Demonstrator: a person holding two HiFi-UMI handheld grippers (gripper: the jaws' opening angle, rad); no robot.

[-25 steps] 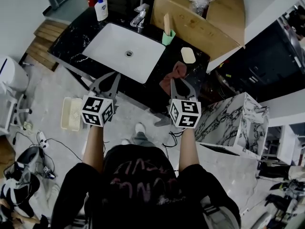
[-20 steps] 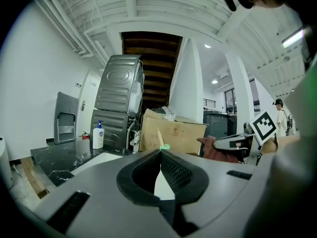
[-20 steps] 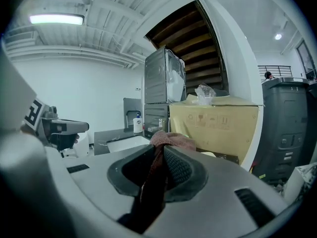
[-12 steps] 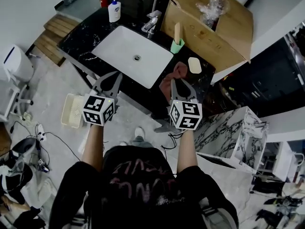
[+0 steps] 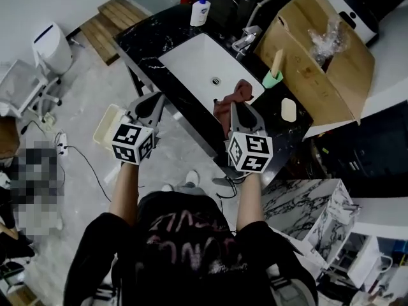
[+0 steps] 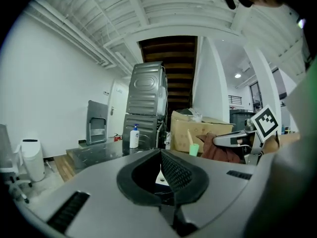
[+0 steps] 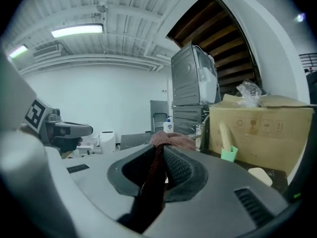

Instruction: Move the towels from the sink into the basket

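In the head view the right gripper sits just right of centre, its jaws clamped on a reddish-brown towel. The towel bunches up beyond the jaw tips and shows over the near right corner of the white sink. The right gripper view shows the same grip from close up. There the towel humps above the tips of the right gripper and a dark fold of it hangs down between the two pads. The left gripper is at centre left of the head view, level with the other one and well apart from it. In the left gripper view the tips of the left gripper meet, with nothing between the jaws. The right gripper and its towel show at the right edge of that view. The sink is set into a black marbled surface that runs diagonally across the upper middle of the head view. No other towel can be seen in its basin. The pale basket stands on the floor at centre left, just beside the left gripper and partly hidden by it. Along the far side of the surface are a soap bottle, a faucet and a green cup. A bar of soap lies nearer, and a cardboard box fills the upper right.
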